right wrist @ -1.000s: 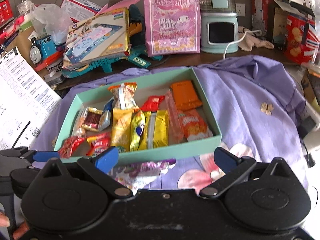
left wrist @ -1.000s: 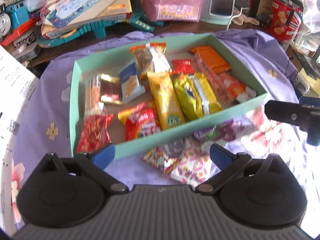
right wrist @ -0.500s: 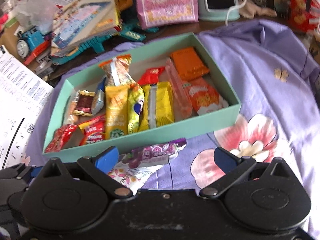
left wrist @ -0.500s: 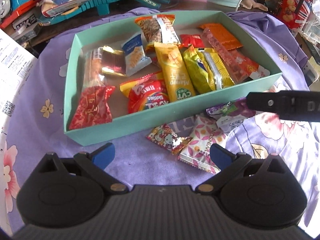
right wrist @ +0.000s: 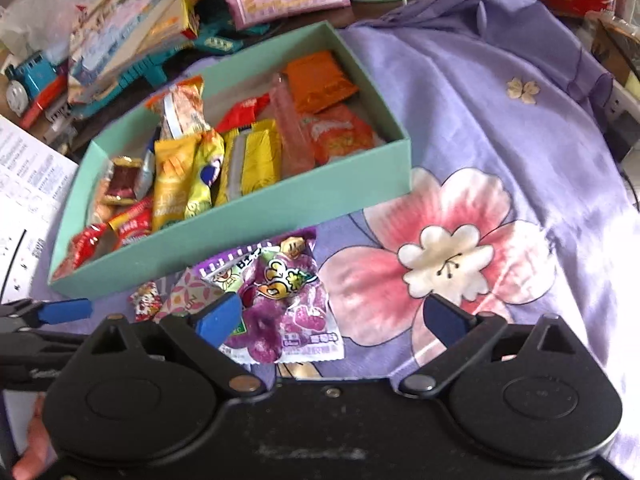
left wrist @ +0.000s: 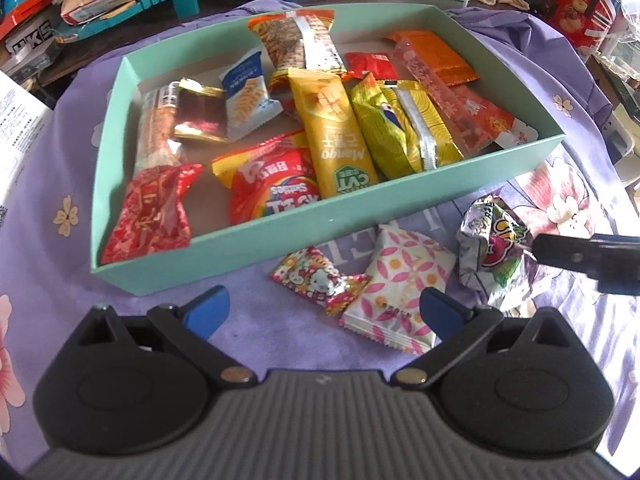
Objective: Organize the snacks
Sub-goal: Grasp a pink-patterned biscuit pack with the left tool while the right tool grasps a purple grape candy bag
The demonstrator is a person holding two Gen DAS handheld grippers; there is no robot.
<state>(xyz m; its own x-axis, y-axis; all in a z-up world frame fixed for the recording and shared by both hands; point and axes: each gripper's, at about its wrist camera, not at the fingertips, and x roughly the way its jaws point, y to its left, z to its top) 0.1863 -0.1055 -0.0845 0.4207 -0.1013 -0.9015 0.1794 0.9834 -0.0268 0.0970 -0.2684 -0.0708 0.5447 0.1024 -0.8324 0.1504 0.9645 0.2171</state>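
A: Crinkly foil and thin plastic all over, seen from the left wrist. Three loose packets on the purple cloth (left wrist: 48,264) just outside the teal box (left wrist: 320,224): Hello Kitty candy (left wrist: 320,280), pink-patterned pack (left wrist: 400,292), purple gummy bag (left wrist: 494,248).

B: Left gripper (left wrist: 324,308) spread wide, holding nothing, hovering right over the kitty candy and the patterned pack.

A: Light stuff, surely. Soft, slippery film; best pinched across the sealed crimped edge, not the puffy middle.

B: Right-hand tool poking in from the side, touching or nearly touching the gummy bag. Hard to say which.

A: Over to the right wrist. Gummy bag (right wrist: 280,300) lying flat, just below the box (right wrist: 248,224) wall, partly under the near blue pad.

B: Right gripper (right wrist: 332,316) gaping too, nothing clamped. Bag sitting between the fingers, toward the left one.

A: Floppy, probably lumpy with sweets inside. Likely to sag if taken by a corner; middle of the top seam looks safer.

B: Box already crowded, so a gentle drop advised.
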